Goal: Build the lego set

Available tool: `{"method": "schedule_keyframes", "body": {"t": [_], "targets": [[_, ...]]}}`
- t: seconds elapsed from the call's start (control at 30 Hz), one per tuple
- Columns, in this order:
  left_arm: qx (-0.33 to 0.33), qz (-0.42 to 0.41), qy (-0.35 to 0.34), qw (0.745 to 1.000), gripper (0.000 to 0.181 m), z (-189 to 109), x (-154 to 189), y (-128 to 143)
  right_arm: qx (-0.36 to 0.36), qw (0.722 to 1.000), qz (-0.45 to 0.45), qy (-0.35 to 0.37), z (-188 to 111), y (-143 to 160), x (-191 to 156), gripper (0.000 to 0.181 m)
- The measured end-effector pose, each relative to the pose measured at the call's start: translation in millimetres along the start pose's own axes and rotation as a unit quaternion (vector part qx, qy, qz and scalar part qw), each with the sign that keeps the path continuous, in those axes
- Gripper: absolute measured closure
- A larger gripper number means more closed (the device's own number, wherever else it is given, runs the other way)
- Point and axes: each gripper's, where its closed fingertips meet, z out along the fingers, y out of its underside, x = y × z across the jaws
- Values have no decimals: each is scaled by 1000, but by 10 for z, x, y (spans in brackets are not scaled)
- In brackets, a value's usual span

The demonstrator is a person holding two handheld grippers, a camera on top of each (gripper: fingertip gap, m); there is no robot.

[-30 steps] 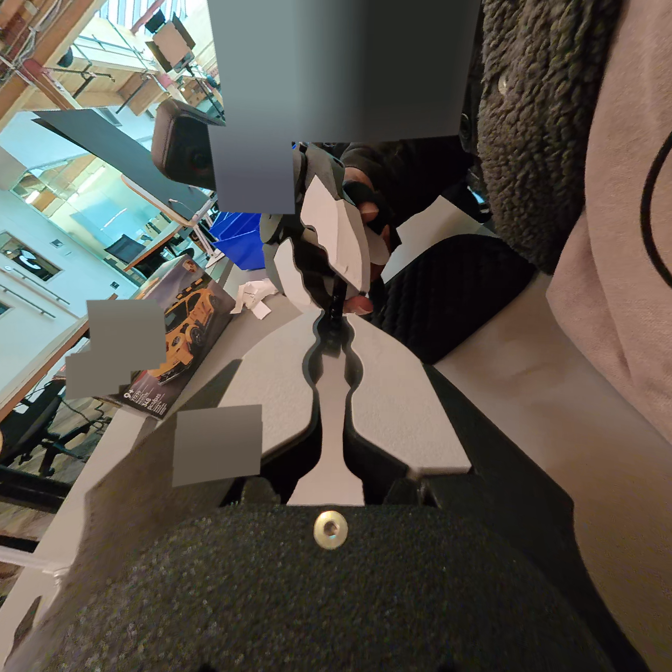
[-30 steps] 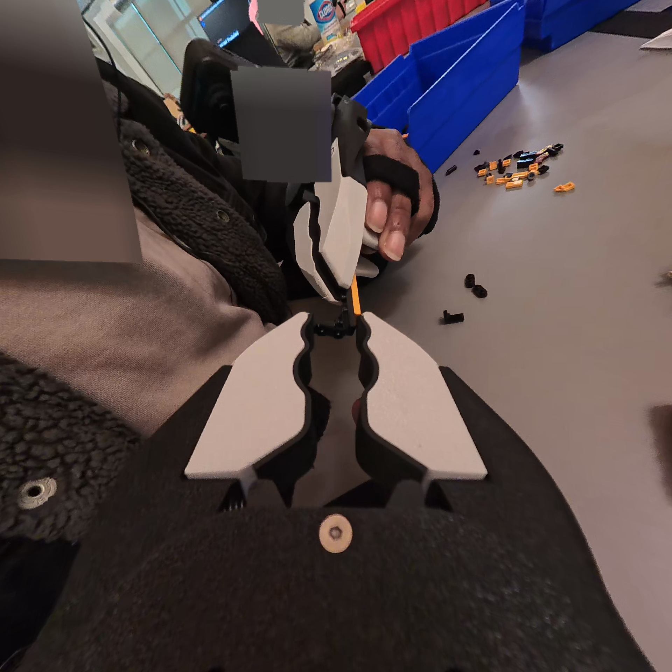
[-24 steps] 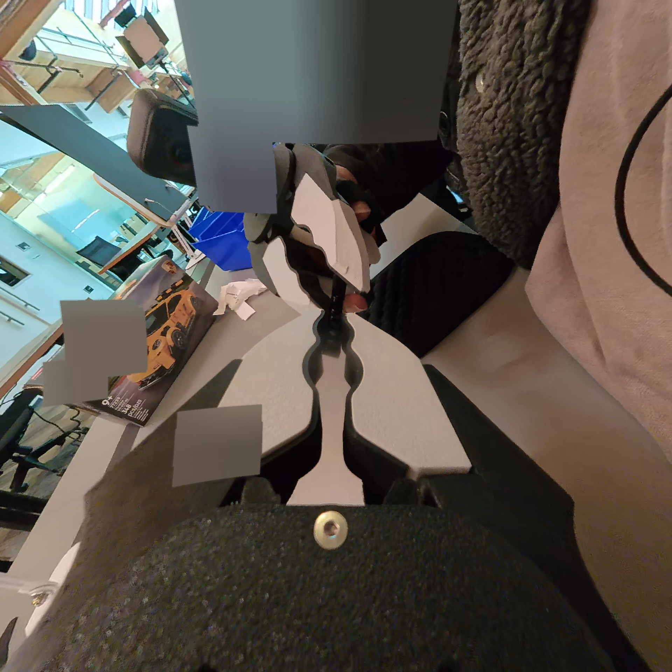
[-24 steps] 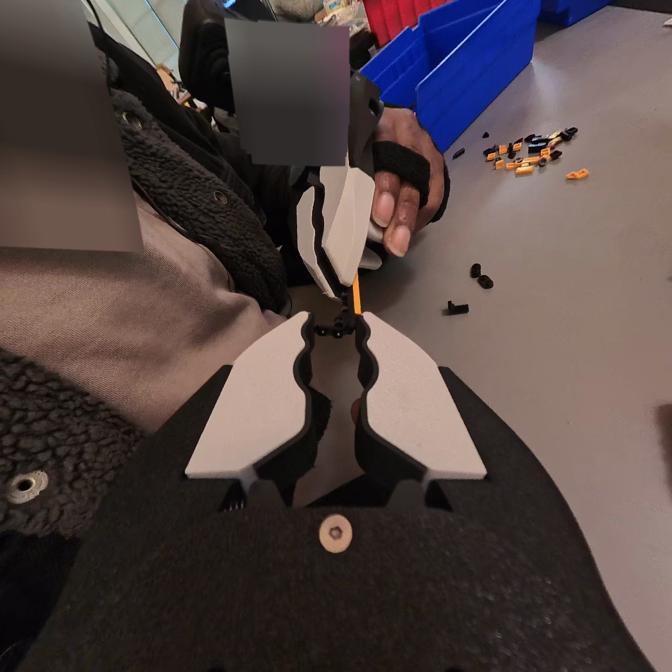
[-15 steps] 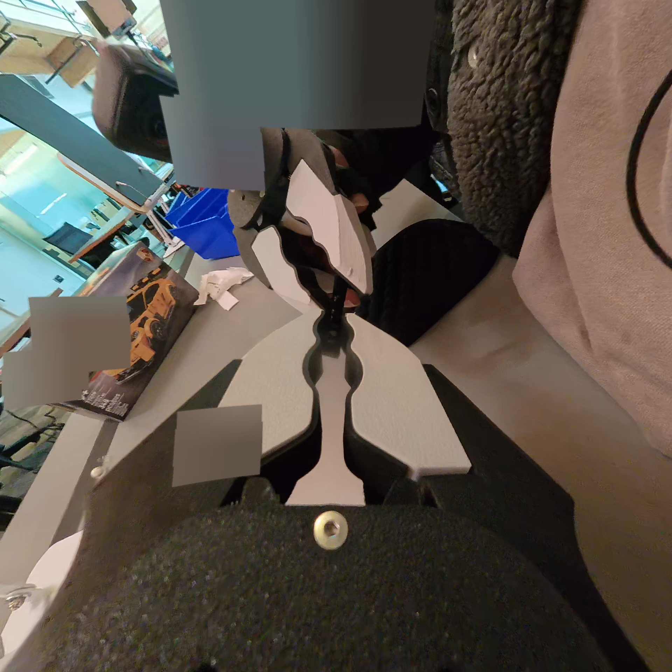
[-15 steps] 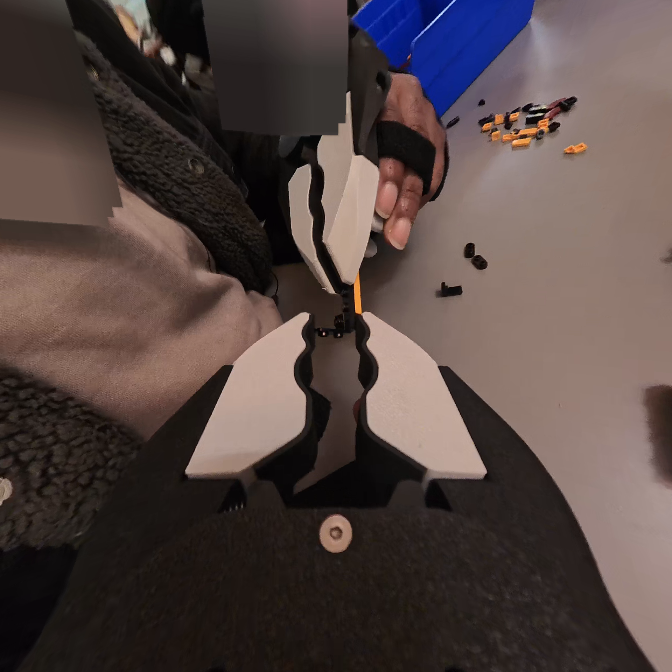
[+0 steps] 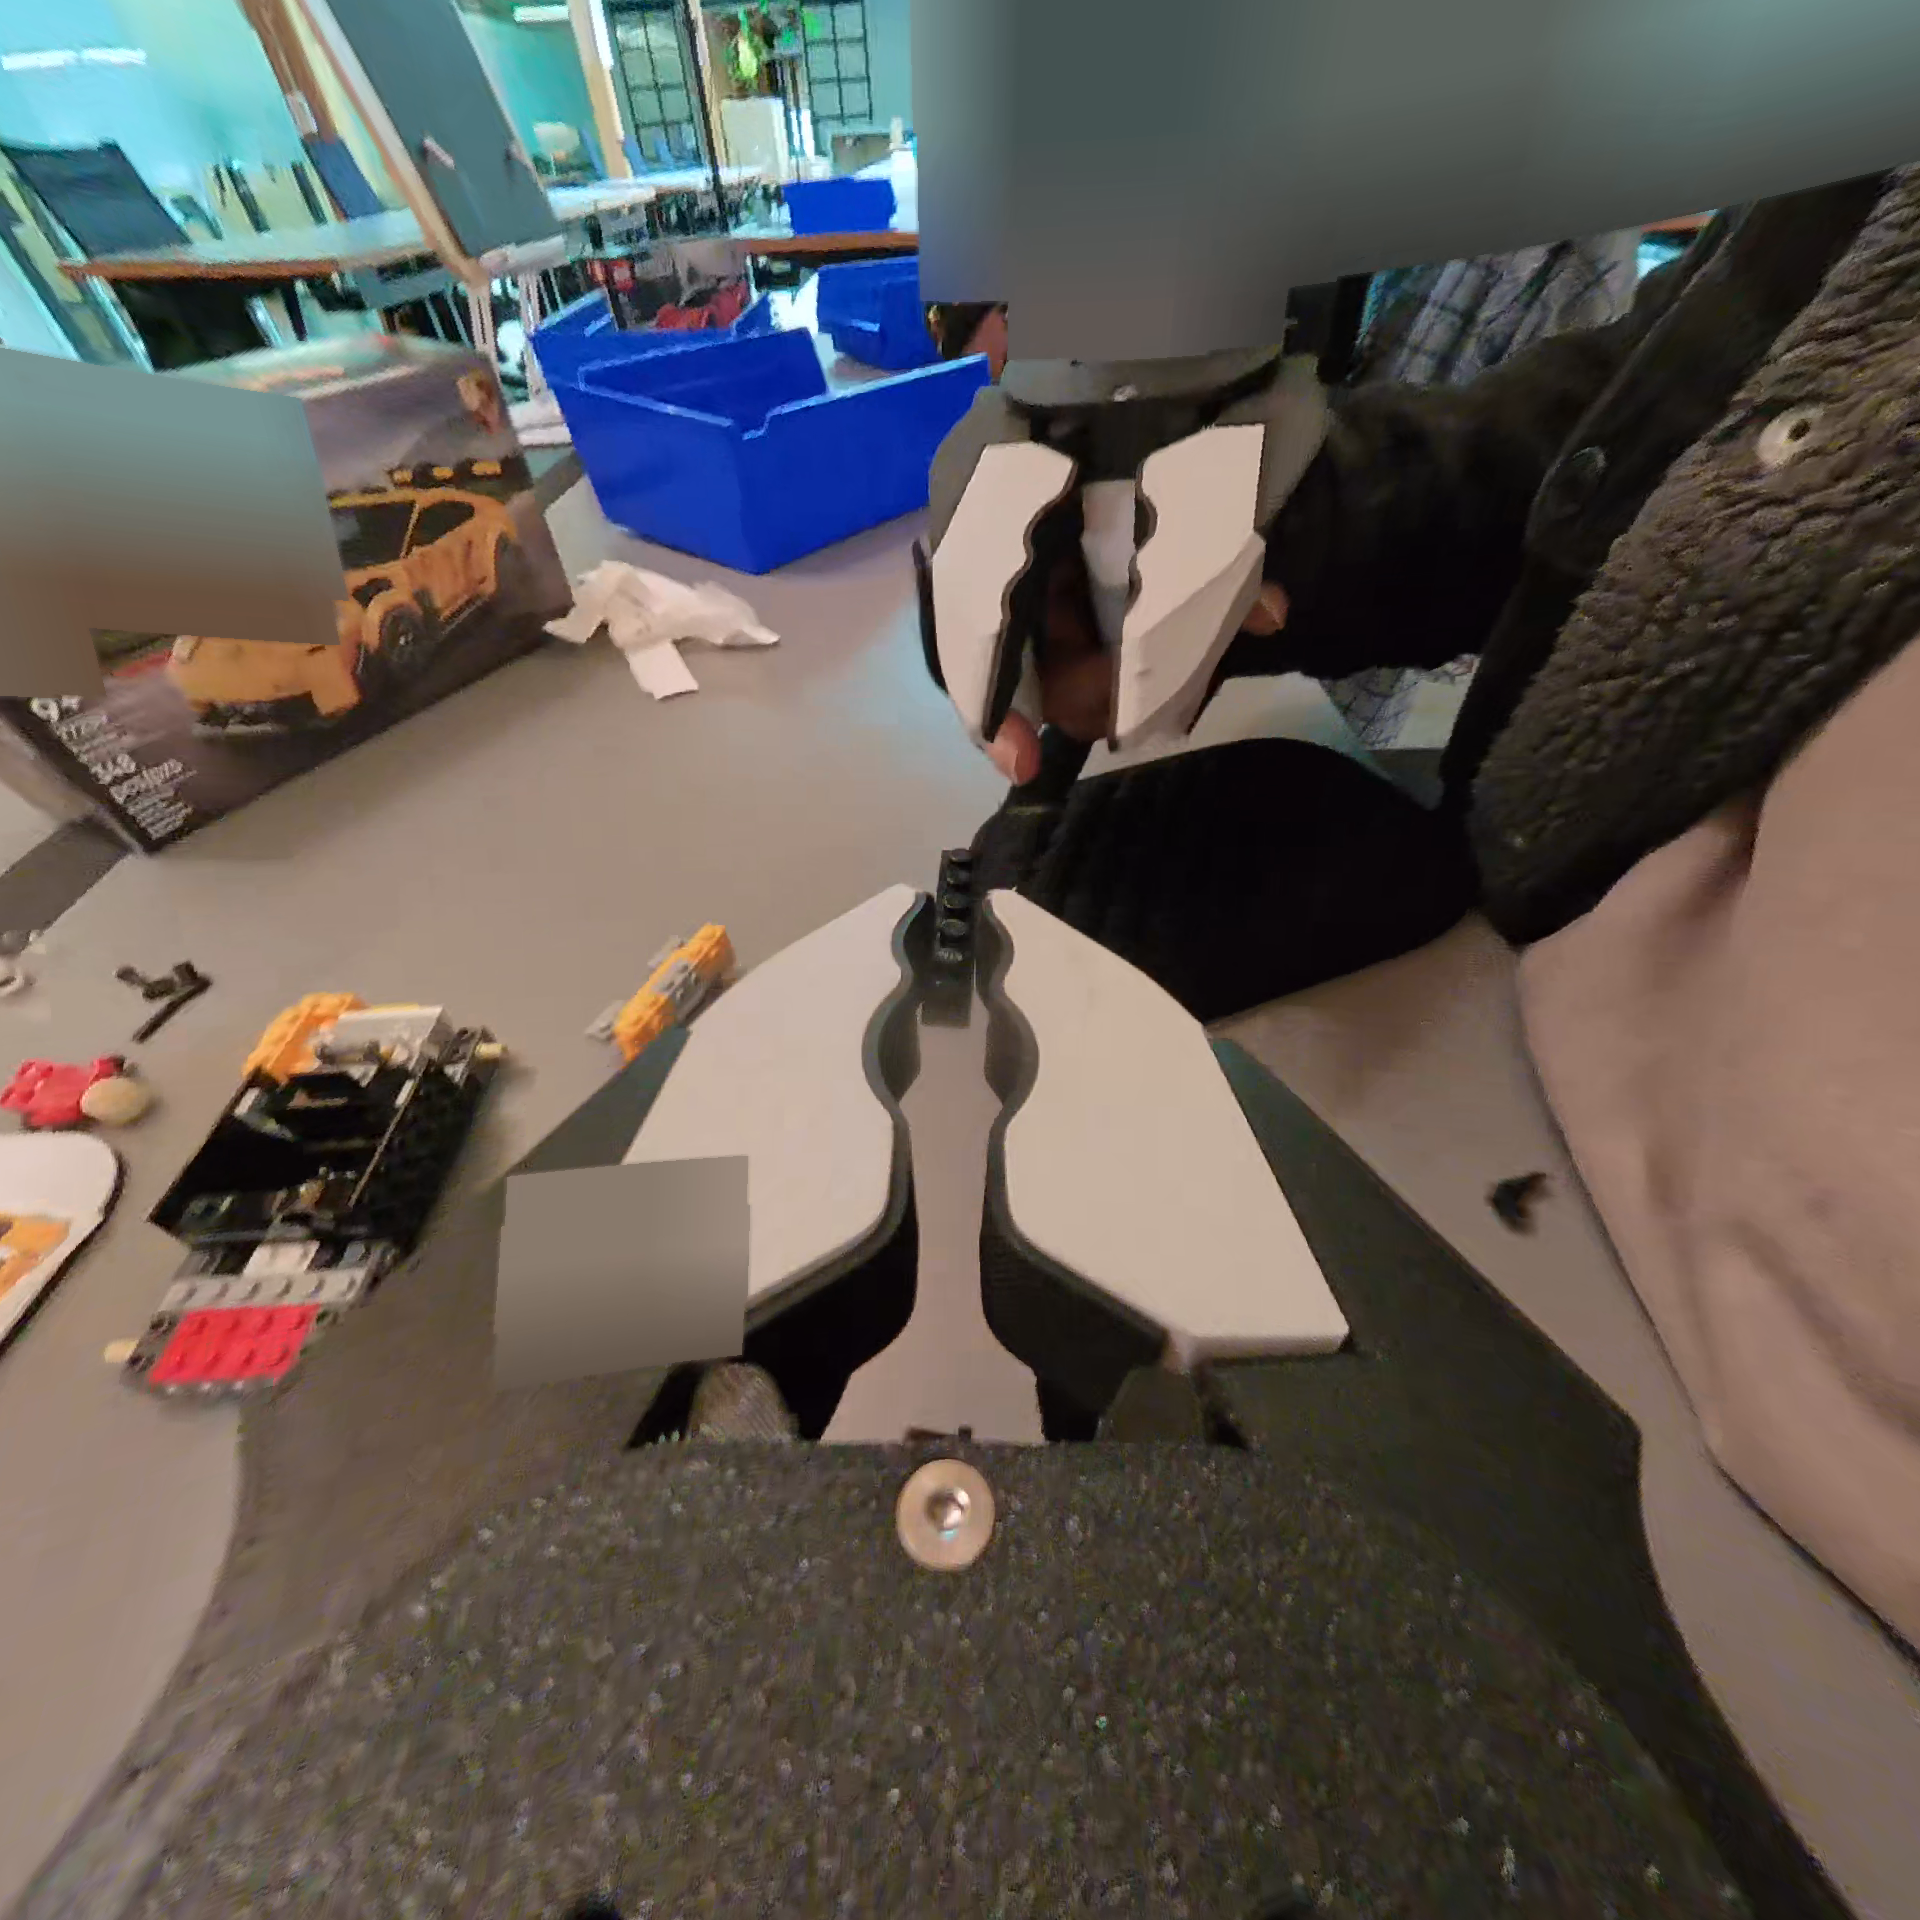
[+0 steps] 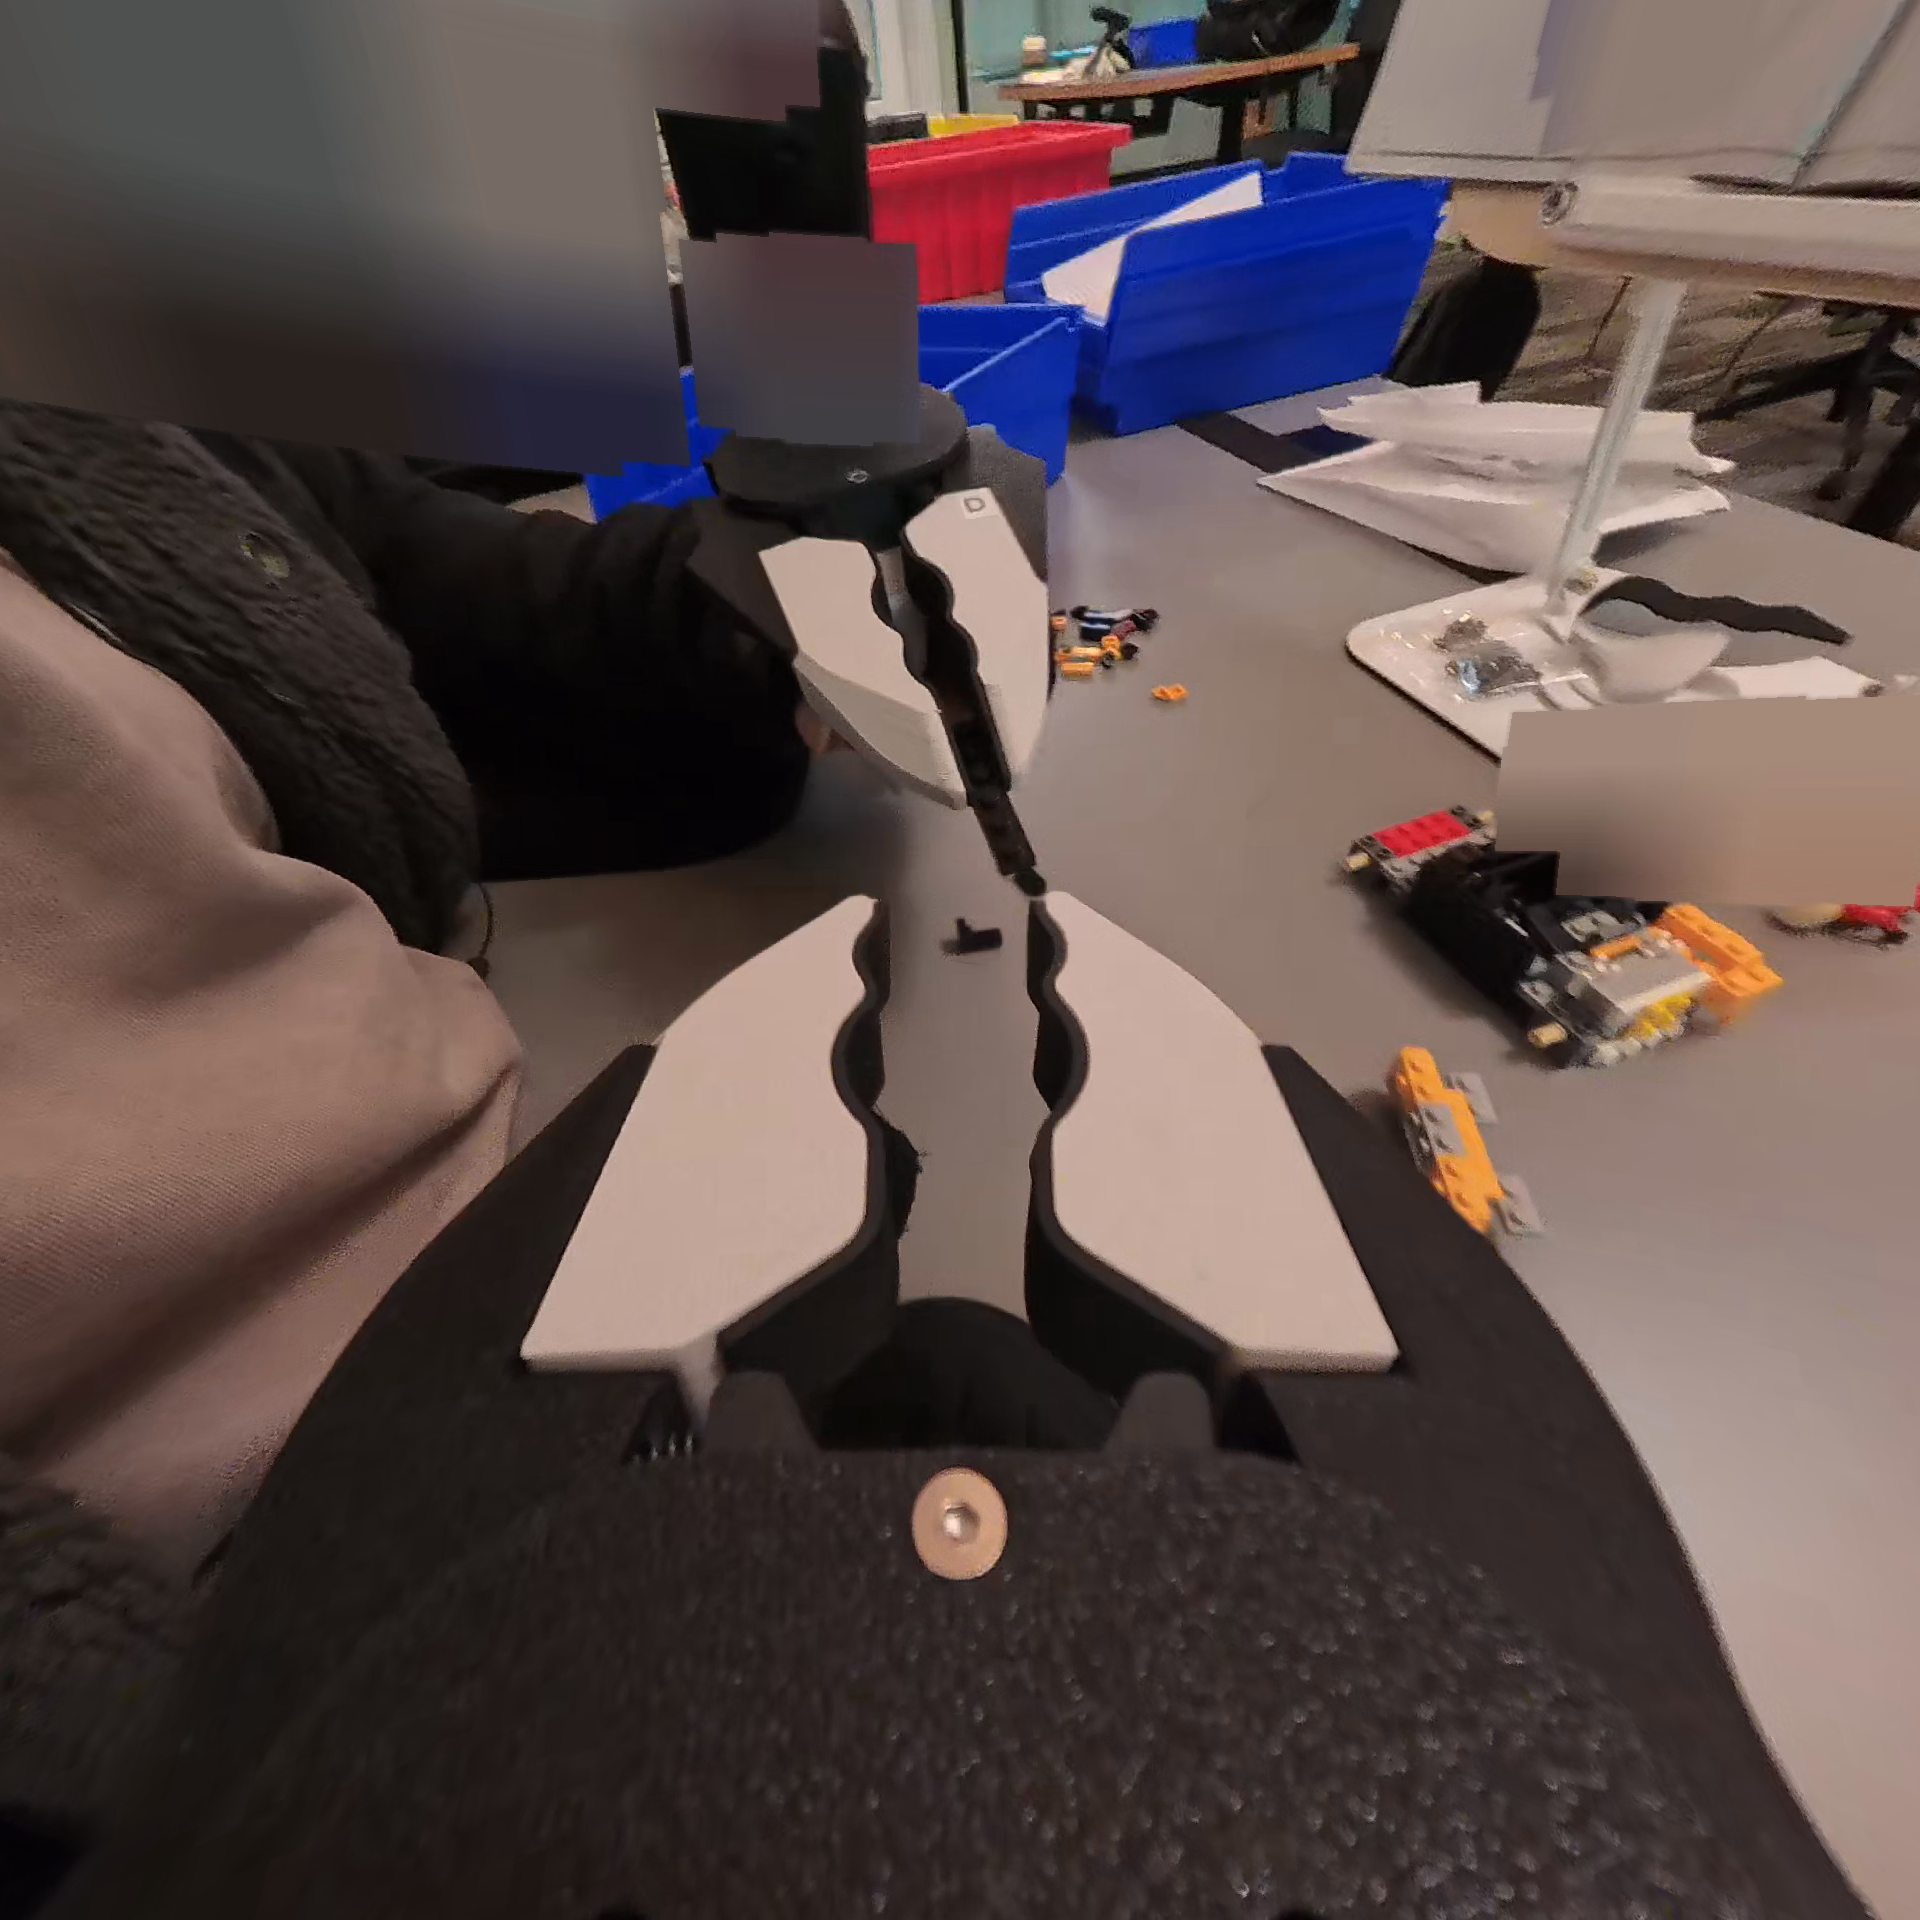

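Left gripper (image 7: 948, 914) is pinching a black strip (image 7: 953, 935) mid-frame; right gripper (image 8: 956, 914), fingers apart, is hovering empty over the worktop (image 8: 1195, 831).

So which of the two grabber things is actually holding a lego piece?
The left gripper: a thin black studded strip is pinched between its fingertips. The right gripper is open and empty.
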Motion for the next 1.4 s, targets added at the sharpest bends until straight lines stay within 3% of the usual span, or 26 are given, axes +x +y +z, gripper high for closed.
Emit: {"method": "schedule_keyframes", "body": {"t": [0.1,0.23,0.47,0.73,1.0,1.2,1.4], "targets": [[-28,-6,-10,1000,174,25,-57,113,-15,1000,14,-12,-50,62,-15,159],[-43,-13,-15,999,174,47,-91,189,-100,993,-35,-58,17,360,-294,165],[-61,-31,-23,997,174,78,-156,316,-236,942,-143,-192,288,913,-1081,171],[-88,-29,-28,995,174,88,-145,385,-315,904,-167,-237,433,1142,-1381,168],[-139,-44,37,989,174,147,109,558,-368,892,-172,-196,386,1214,-1232,176],[-157,-25,50,986,174,189,202,610,-350,923,-122,-103,217,776,-546,176],[-204,7,54,977,174,227,259,793,-394,914,-40,-87,188,768,-149,176]]}}
